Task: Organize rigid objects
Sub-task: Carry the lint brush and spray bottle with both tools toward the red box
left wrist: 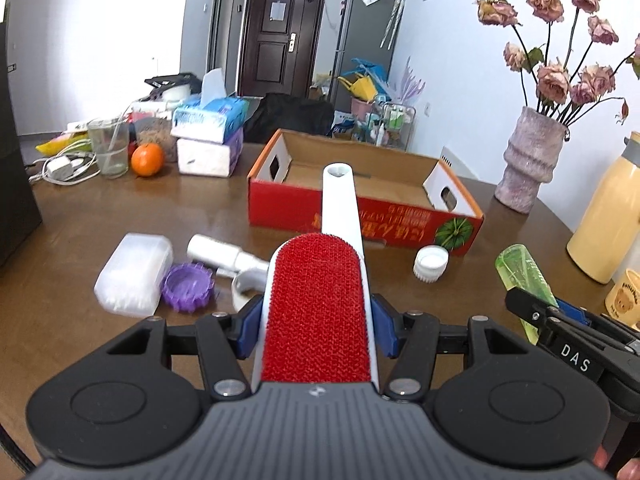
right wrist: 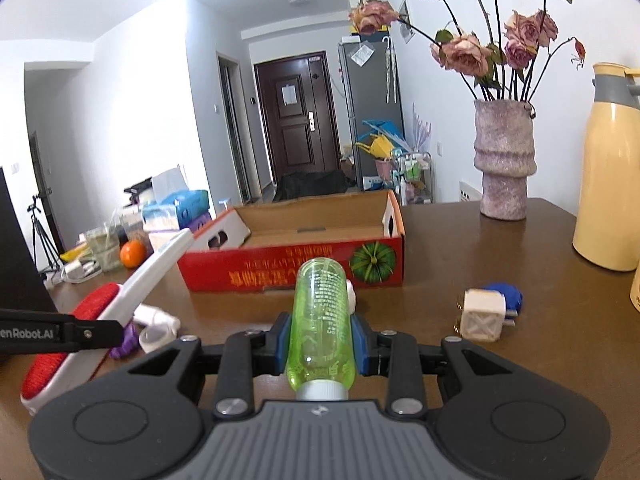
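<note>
Closest to me, the left gripper (left wrist: 316,330) has its blue pads clamped against both sides of a lint brush (left wrist: 316,312), red bristle face up and its white handle pointing away toward the box. Beside it, the right gripper (right wrist: 320,340) squeezes a clear green bottle (right wrist: 320,316) around its middle, white cap toward the camera. Both are held above the brown table (left wrist: 120,208). Just beyond on the tabletop lie a frosted plastic case (left wrist: 134,274), a purple ridged lid (left wrist: 187,287), a white ridged cap (left wrist: 431,263) and a small white cube (right wrist: 481,314) against something blue. Farther back sits an open red cardboard box (left wrist: 364,212), with nothing visible inside, and past it to the right a speckled vase (left wrist: 530,160) of dried roses.
</note>
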Motion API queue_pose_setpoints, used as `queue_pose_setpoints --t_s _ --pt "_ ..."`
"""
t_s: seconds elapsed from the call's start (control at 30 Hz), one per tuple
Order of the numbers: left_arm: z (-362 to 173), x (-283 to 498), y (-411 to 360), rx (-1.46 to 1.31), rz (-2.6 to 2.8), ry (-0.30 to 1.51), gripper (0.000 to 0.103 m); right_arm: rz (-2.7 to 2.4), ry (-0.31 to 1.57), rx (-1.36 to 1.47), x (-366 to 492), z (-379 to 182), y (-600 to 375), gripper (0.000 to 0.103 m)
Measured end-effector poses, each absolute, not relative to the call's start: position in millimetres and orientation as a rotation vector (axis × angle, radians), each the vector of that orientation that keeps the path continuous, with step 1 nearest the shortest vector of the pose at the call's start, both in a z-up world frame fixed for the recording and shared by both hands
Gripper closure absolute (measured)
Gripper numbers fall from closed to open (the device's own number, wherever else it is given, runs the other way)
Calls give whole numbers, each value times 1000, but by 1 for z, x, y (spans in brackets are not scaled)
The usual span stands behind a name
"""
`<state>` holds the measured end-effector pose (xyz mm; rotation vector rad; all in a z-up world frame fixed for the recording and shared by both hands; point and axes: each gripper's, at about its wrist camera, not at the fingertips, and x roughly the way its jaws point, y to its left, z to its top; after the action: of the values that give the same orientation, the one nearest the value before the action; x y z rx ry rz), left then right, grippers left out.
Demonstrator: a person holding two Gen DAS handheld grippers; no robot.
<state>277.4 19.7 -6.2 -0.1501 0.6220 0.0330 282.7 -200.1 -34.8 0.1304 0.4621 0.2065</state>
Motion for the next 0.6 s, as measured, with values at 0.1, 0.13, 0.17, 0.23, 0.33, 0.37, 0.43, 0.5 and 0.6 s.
queue_pose_setpoints --t_s 0.1,0.13,0.17,0.23,0.33,0.37,0.43,0.5,0.6 --pt "-2 289 19 -152 24 613 46 205 443 139 292 -28 -197 73" --pt "-1 293 19 -155 21 612 46 204 437 141 295 -27 -197 73" --pt "0 297 18 -159 19 611 46 203 431 144 299 -25 -196 73" --pt "2 305 18 -166 16 607 46 205 423 151 305 -21 -194 73" --pt "5 317 17 -168 15 601 46 204 409 153 314 -17 -191 73" --pt "6 321 16 -167 15 598 46 203 406 155 317 -16 -190 73" --pt "8 328 16 -170 15 592 46 202 401 159 323 -16 -189 73" --pt "11 336 15 -173 13 582 46 199 397 166 330 -14 -188 73" --pt "14 348 15 -181 18 571 46 196 395 179 342 -13 -186 73"
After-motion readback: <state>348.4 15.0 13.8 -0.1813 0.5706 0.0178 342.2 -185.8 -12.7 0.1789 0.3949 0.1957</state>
